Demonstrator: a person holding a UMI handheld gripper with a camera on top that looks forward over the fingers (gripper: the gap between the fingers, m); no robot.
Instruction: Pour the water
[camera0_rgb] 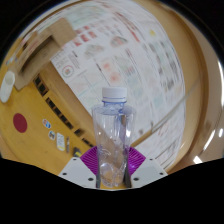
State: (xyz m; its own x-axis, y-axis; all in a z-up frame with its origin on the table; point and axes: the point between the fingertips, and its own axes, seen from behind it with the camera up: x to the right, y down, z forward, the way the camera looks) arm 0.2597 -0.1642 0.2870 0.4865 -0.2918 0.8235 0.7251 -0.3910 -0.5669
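Patterned pale floor (120, 50), wooden furniture (45, 85)

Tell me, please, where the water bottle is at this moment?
In the gripper view, the clear water bottle stands upright between the purple pads of the hand-held gripper, which close against its lower body, with the printed wall poster behind it.

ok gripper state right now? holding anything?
Gripper: shut on the clear plastic bottle, both purple pads pressing its lower body; white cap on, bottle upright between the fingers.
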